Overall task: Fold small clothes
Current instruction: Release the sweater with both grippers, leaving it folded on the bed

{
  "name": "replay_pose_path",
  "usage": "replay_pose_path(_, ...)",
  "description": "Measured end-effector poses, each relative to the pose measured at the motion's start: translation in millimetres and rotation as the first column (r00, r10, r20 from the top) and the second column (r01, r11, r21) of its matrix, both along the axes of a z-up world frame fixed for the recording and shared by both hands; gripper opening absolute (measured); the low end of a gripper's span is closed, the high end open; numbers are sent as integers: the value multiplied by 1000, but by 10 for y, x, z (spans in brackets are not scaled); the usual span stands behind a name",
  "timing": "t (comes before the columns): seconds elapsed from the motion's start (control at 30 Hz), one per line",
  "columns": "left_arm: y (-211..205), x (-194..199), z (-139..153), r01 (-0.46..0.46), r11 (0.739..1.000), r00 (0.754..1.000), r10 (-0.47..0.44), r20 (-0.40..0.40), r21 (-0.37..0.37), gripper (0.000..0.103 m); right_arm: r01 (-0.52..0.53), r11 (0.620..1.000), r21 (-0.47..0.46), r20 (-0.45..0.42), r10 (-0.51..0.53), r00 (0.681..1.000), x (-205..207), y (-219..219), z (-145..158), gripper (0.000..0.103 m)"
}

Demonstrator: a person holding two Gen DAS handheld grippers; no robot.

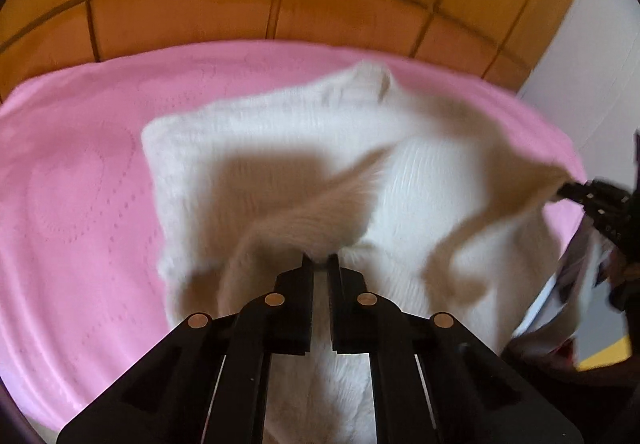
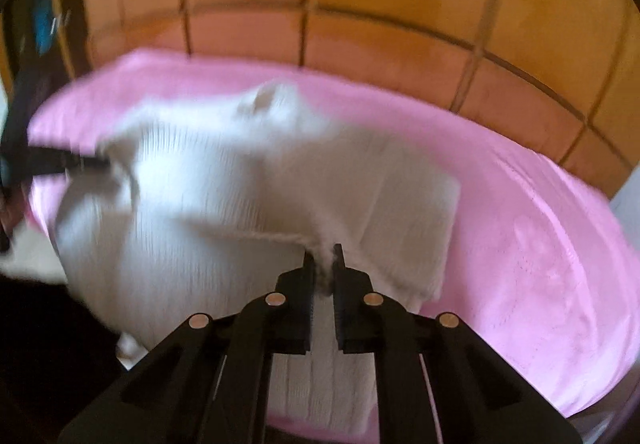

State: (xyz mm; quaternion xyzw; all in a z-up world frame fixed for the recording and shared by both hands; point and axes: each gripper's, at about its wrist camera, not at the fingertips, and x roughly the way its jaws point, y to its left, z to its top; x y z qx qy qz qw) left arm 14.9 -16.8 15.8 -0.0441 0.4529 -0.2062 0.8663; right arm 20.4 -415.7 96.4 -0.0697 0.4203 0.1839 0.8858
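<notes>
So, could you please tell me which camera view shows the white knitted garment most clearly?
The left wrist view: there the white knitted garment is fairly sharp, its knit ribs and lifted folds readable over the pink cover. The right wrist view shows the same garment smeared by motion blur.

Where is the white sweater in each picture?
Left wrist: the sweater fills the middle, pinched by the left gripper at bottom centre.
Right wrist: the sweater lies centre-left, pinched by the right gripper.
Shared landmark: the pink cloth under it.
</notes>
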Motion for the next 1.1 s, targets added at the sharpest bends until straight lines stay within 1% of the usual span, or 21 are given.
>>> replay_pose_path(0.07, 123, 100, 124, -27, 998, 1000, 27, 0, -54, 5, 45, 998, 49, -5, -45, 999, 192, -102, 62, 7)
replay_pose_path(0.13, 274, 272, 207, -74, 991, 997, 72, -20, -114, 5, 101, 991, 84, -23, -100, 995, 422, -189, 30, 7)
replay_pose_path(0.2, 444, 480, 194, -140, 980, 989, 133, -57, -142, 5, 178, 978, 110, -80, -170, 982, 692, -295, -115, 7)
replay_pose_path(0.3, 656, 753, 39, -268, 953, 959, 249, -138, -141, 5, 260, 961, 98, -157, -243, 957, 913, -396, -428, 7)
replay_pose_path(0.37, 801, 870, -28, -371, 925, 923, 358, -143, -80, 5, 289, 953, 87, -185, -270, 945, 989, -406, -578, 7)
replay_pose_path(0.4, 889, 887, -32, -409, 910, 907, 398, -142, -66, 5, 305, 950, 74, -185, -287, 940, 1006, -405, -613, 9)
replay_pose_path(0.43, 940, 864, -16, -427, 902, 899, 416, -137, -66, 5, 322, 945, 57, -175, -308, 935, 989, -400, -611, 22)
replay_pose_path(0.47, 983, 835, 19, -437, 897, 896, 427, -121, -70, 5, 330, 942, 56, -159, -318, 935, 971, -402, -589, 31)
replay_pose_path(0.5, 1006, 774, 80, -430, 899, 902, 423, -90, -81, 5, 330, 942, 67, -133, -319, 938, 959, -430, -543, 45)
replay_pose_path(0.57, 942, 625, 237, -352, 932, 935, 354, -1, -86, 5, 316, 946, 71, -86, -310, 947, 854, -418, -422, 46)
replay_pose_path(0.63, 751, 470, 382, -246, 969, 964, 247, 98, -25, 5, 291, 953, 87, -53, -287, 956, 756, -385, -282, 46)
replay_pose_path(0.73, 482, 286, 459, -97, 995, 983, 94, 159, 8, 6, 216, 967, 134, -42, -212, 976, 609, -225, -164, 47)
replay_pose_path(0.77, 410, 256, 458, -65, 998, 984, 63, 165, 10, 11, 181, 973, 143, -52, -175, 983, 572, -139, -166, 47)
replay_pose_path(0.8, 323, 241, 446, -31, 999, 985, 28, 169, 13, 23, 164, 976, 141, -61, -157, 986, 549, -70, -183, 47)
replay_pose_path(0.83, 230, 227, 431, 5, 1000, 986, -8, 168, 21, 25, 148, 980, 136, -71, -139, 988, 535, -3, -221, 47)
replay_pose_path(0.9, 48, 207, 350, 62, 997, 985, -70, 156, 54, 25, 121, 988, 96, -104, -111, 988, 525, 143, -355, 47)
replay_pose_path(0.97, -199, 223, 195, 136, 980, 984, -151, 99, 143, 35, 119, 991, 54, -129, -111, 985, 556, 219, -479, 47)
replay_pose_path(1.0, -245, 232, 111, 139, 974, 985, -155, 82, 179, 42, 121, 992, 38, -141, -114, 983, 570, 242, -545, 45)
replay_pose_path(1.03, -305, 265, 14, 139, 967, 987, -154, 54, 214, 43, 122, 992, 38, -145, -115, 983, 570, 238, -570, 38)
replay_pose_path(1.07, -331, 307, -74, 141, 965, 989, -149, 19, 219, 43, 124, 991, 40, -147, -117, 982, 571, 237, -578, 32)
replay_pose_path(1.1, -348, 324, -126, 141, 967, 990, -144, 0, 213, 42, 123, 991, 44, -148, -116, 982, 576, 234, -570, 16)
